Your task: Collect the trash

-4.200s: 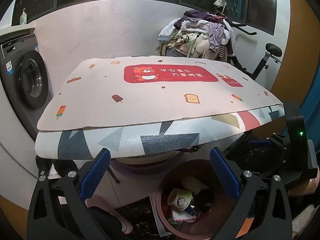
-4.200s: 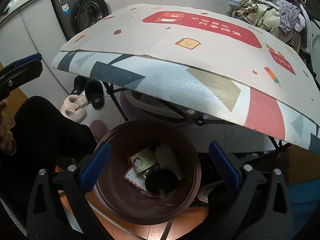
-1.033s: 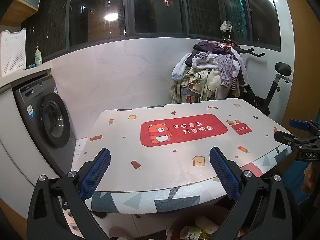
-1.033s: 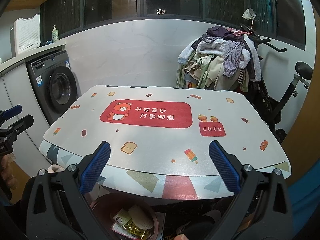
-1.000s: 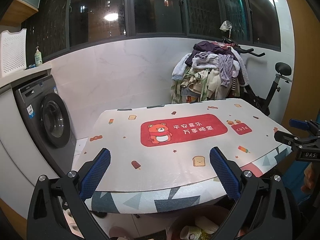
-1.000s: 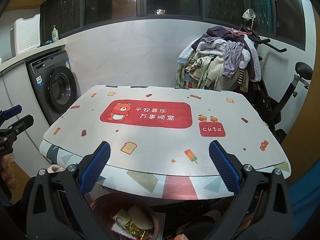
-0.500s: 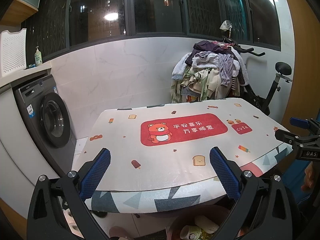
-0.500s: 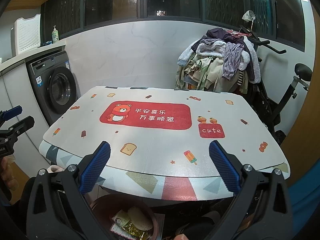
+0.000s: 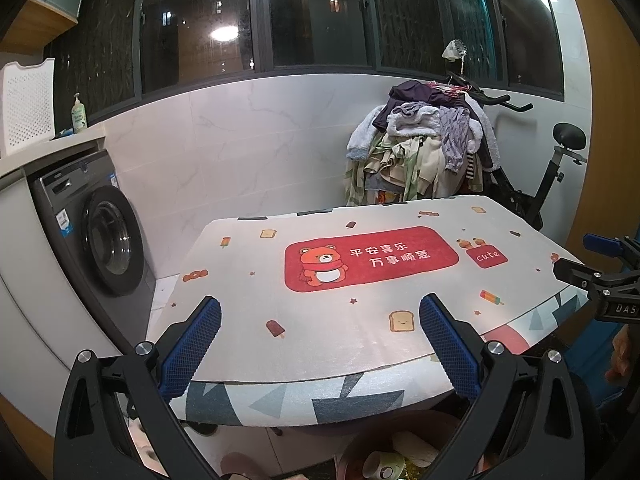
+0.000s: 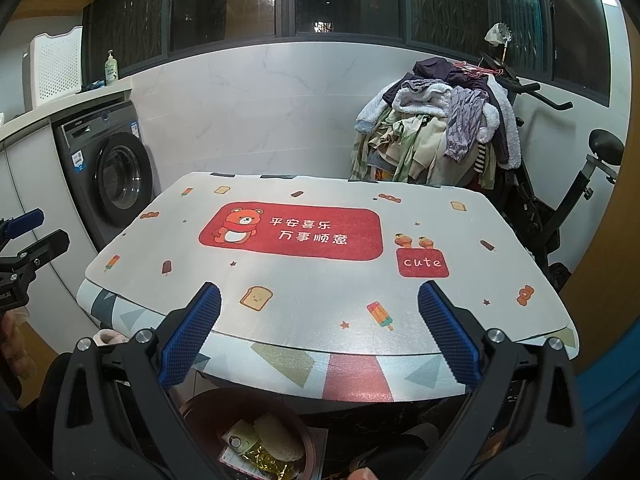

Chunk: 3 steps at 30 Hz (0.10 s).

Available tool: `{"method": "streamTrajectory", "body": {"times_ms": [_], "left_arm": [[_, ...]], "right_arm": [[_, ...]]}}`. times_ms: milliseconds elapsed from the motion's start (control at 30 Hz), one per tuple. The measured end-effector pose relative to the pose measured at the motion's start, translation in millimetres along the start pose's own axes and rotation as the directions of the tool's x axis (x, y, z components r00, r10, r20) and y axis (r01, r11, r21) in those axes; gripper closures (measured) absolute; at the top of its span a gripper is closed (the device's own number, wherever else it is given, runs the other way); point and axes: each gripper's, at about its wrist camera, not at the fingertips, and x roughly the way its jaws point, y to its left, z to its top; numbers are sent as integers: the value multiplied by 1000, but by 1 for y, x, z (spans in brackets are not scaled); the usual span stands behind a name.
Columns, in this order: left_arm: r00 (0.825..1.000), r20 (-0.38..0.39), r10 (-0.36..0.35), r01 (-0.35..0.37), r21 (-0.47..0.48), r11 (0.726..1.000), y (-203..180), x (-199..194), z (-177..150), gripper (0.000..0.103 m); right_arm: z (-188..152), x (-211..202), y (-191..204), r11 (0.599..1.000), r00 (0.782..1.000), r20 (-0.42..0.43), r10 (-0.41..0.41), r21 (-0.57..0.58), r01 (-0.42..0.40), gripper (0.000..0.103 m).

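Judging by the bin under the table's near edge, where wrappers are already piled, the collecting looks done. The left gripper and right gripper are held wide apart and empty above the table, on which no trash is seen. Beyond, a washing machine and heaped clothes are seen.
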Motion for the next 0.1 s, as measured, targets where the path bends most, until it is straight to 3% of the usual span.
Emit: {"method": "streamTrajectory", "body": {"times_ms": [100], "left_arm": [[1000, -4, 2, -2, -1, 1000, 1, 1, 0, 6]], "right_arm": [[0, 0, 0, 1000, 1000, 0, 1, 0, -1, 6]]}}
